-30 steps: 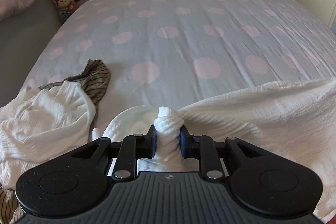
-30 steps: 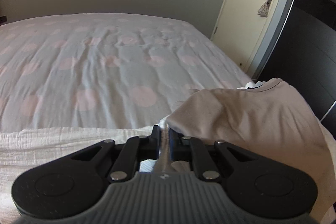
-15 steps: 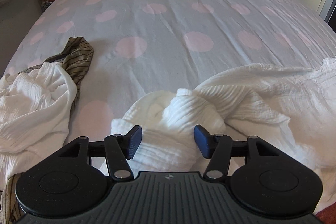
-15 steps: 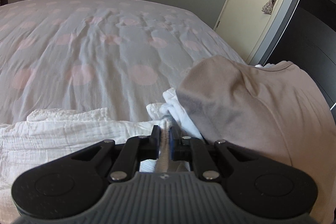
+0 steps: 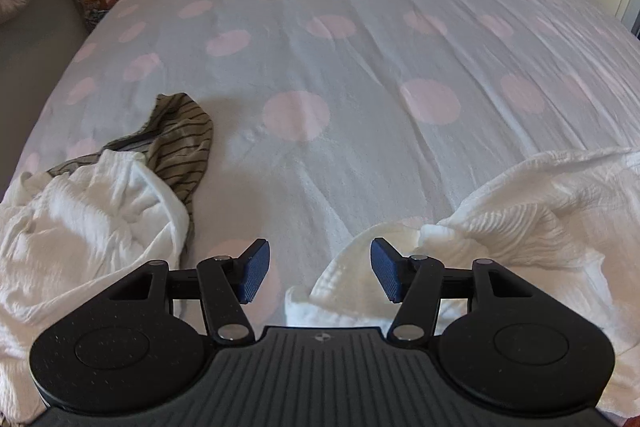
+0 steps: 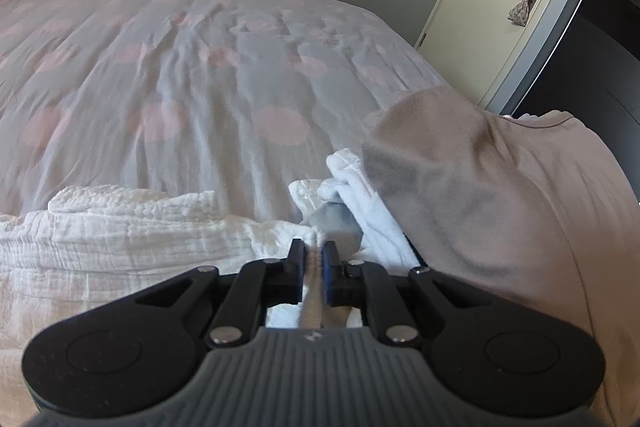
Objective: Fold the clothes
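Centrally, the left gripper (image 5: 316,273) has blue pads (image 5: 252,277) spread wide, empty, above the white crinkled garment (image 5: 520,211) at four o'clock; the right gripper (image 6: 313,277) pinches that garment's edge beside a beige shirt (image 6: 480,195) on the dotted bedspread (image 5: 340,67).

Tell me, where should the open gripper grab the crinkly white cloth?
Probably the raised folded corner of the crinkly white cloth, beside the left gripper. Come from the near side, shifting slightly right; that ridge stands up off the bed, so open jaws could straddle it.
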### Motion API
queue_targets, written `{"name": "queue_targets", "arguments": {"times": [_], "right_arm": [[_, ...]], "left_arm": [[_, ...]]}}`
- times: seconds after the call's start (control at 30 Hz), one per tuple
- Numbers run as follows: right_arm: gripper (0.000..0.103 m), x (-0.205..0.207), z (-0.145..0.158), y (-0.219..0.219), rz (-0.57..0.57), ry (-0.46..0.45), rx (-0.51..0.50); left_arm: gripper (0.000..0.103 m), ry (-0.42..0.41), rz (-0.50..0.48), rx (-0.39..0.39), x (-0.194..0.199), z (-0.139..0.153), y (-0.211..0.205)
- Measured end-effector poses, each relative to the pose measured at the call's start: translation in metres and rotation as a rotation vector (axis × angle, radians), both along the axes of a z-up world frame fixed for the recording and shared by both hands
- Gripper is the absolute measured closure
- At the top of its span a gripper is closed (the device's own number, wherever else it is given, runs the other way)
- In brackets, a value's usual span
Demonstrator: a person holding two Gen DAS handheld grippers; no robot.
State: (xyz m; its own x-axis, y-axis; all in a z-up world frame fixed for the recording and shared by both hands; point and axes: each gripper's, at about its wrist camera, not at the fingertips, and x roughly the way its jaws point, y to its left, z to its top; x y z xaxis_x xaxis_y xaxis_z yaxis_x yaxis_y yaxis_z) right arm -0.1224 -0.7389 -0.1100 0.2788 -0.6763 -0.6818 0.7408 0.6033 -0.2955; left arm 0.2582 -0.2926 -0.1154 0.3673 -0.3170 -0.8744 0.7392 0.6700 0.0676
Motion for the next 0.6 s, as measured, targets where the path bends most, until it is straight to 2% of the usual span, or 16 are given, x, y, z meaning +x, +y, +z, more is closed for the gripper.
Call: {"name": "queue_targets", "arguments": {"times": [0.07,0.13,0.2,0.27,0.33,0.6], "right_arm": [[0.092,0.000,-0.001,0.000,0.000,0.007,0.004],[0.092,-0.001,-0.002,-0.001,0.001,0.015,0.006],[0.092,-0.001,-0.003,-0.002,0.003,0.025,0.006],[0.092,-0.001,-0.003,-0.002,0.007,0.037,0.004],[0.092,0.000,-0.001,-0.002,0.009,0.043,-0.002],[0.093,0.000,0.014,-0.005,0.002,0.024,-0.042]], "left_arm": [[0.050,0.031,-0.011,0.014,0.005,-0.015,-0.010],[0.061,0.078,-0.017,0.010,0.009,-0.029,-0.019],[0.086,0.124,-0.007,-0.014,0.009,-0.039,-0.022],[0.097,0.150,0.005,-0.059,0.006,-0.044,-0.020],[0.100,0.132,0.036,-0.101,0.006,-0.035,-0.010],[0.101,-0.065,0.221,-0.203,0.027,0.047,0.067]]}}
